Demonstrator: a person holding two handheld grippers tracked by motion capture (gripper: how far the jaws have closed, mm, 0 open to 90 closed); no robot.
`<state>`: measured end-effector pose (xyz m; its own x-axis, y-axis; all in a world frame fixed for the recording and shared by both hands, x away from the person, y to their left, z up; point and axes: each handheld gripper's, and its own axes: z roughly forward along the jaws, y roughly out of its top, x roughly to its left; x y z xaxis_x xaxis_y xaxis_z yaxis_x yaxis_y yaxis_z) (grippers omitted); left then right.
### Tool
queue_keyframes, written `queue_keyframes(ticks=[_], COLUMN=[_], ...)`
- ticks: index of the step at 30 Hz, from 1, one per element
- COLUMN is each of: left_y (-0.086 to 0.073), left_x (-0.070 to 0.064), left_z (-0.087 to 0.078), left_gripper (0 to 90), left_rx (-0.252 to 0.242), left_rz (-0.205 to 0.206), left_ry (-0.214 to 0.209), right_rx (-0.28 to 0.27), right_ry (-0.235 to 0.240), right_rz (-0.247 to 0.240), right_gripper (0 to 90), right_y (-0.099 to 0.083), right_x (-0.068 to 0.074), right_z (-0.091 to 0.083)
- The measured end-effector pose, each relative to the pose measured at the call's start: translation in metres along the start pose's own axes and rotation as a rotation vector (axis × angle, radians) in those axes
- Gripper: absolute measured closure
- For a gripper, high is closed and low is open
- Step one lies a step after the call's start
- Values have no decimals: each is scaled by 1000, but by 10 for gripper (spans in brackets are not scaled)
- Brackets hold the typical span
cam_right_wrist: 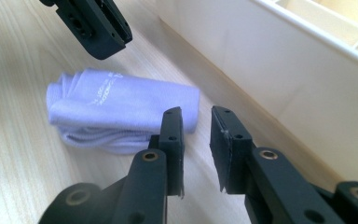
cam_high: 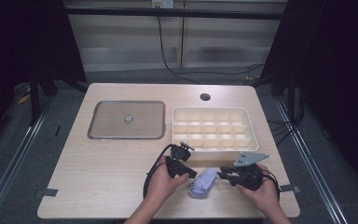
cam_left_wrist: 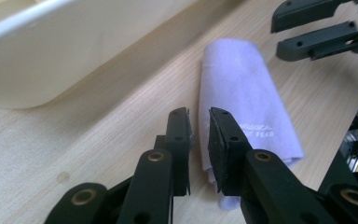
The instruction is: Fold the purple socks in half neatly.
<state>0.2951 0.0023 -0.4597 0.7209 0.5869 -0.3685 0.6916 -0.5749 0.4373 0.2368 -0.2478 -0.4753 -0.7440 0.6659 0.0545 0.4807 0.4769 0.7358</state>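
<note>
Both tongs, left [cam_high: 192, 173] and right [cam_high: 222, 175], stand slightly parted, gripping nothing, flanking the folded lilac cloth [cam_high: 203, 183] printed "FEAR".

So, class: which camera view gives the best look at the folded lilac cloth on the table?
The right gripper view: the folded lilac cloth lies whole and close, layered edges and white lettering visible. The left gripper view shows it large too, but that gripper's jaws cover its near end. In the high view it is small, between both grippers.

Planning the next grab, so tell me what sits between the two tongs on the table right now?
A folded lilac cloth lies between the left tongs and right tongs, seen in the high view.
</note>
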Motion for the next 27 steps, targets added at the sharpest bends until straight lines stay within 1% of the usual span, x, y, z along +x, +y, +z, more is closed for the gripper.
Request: queue_keyframes(ticks=[2, 4, 6, 7, 8, 9, 10, 11, 13, 15, 16, 17, 20, 23, 25, 27], left_y=[-2, -5, -6, -7, -7, -8, -8, -8, -8, -7, -7, -7, -6, -6, -5, -5], left_x=[0, -2, -5, -6, -8, -9, -10, -10, -12, -15, -17, -19, -24, -27, -28, -30], left_z=[2, 4, 5, 6, 8, 9, 10, 11, 13, 14, 14, 16, 19, 23, 24, 26], left_gripper=[782, 782, 782, 782, 782, 782, 782, 782, 782, 781, 779, 778, 773, 772, 771, 769], left_rx=[9, 15, 21, 21, 28, 28, 24, 25, 13, 13, 25, 17, 30, 18, 20, 15], left_rz=[4, 8, 27, 30, 30, 37, 32, 38, 37, 36, 48, 47, 56, 60, 69, 67], left_ry=[1, -11, -18, -18, -28, -27, -32, -33, -40, -43, -44, -54, -65, -69, -73, -74], right_rx=[4, 11, 13, 11, 13, 15, 15, 16, 17, 17, 18, 21, 25, 23, 23, 21], right_ry=[-1, -8, -13, -16, -18, -21, -25, -28, -36, -43, -46, -48, -55, -60, -63, -68], right_rz=[3, 11, 15, 19, 21, 33, 33, 34, 36, 45, 46, 52, 63, 70, 81, 87], right_gripper=[735, 732, 726, 723, 719, 714, 713, 712, 709, 700, 697, 694, 689, 684, 679, 675], right_y=[-2, -5, -7, -8, -8, -9, -10, -11, -12, -13, -13, -14, -16, -17, -17, -18], right_x=[0, 0, 0, -1, -1, -1, -2, -2, -2, -2, -2, -3, -5, -8, -9, -11], right_z=[0, -1, -3, -3, -4, -5, -6, -6, -8, -9, -10, -10, -11, -13, -14, -15])
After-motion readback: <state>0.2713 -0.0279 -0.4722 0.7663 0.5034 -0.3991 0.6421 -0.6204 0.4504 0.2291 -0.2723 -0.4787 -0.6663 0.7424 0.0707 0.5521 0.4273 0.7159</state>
